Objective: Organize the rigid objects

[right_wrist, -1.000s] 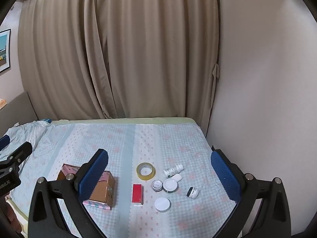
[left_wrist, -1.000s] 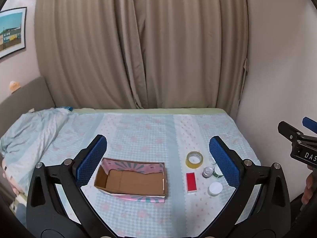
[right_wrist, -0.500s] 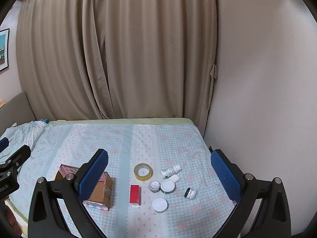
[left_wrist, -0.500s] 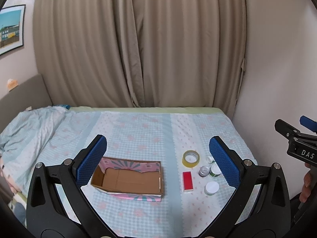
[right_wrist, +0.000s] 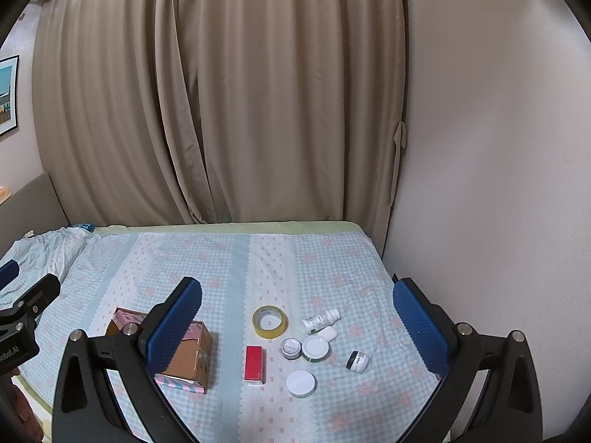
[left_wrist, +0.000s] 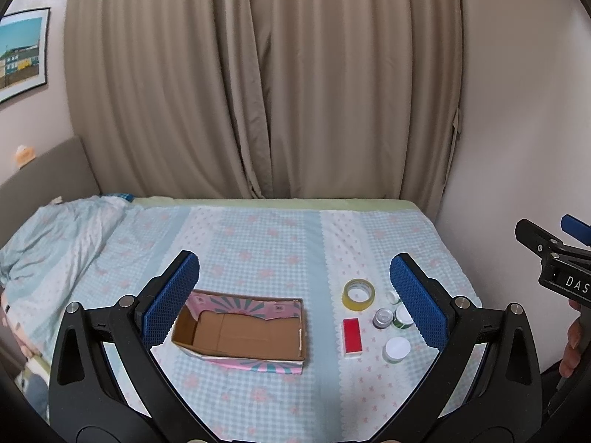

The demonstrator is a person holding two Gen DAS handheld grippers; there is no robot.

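The small jars (right_wrist: 315,348), tape roll (right_wrist: 269,321) and red box (right_wrist: 254,363) lie loose on the bed (right_wrist: 229,258), right of the empty cardboard box (left_wrist: 240,336). Both grippers, left (left_wrist: 295,301) and right (right_wrist: 297,323), hover high with jaws wide apart, holding nothing. The soft bedding could let round jars tip or roll when pinched.

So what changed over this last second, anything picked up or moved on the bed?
Nothing grasped. Only the viewpoints drift slightly; left gripper and right gripper hang open and empty above the bed. Cardboard box, tape roll, red box and jars unmoved.
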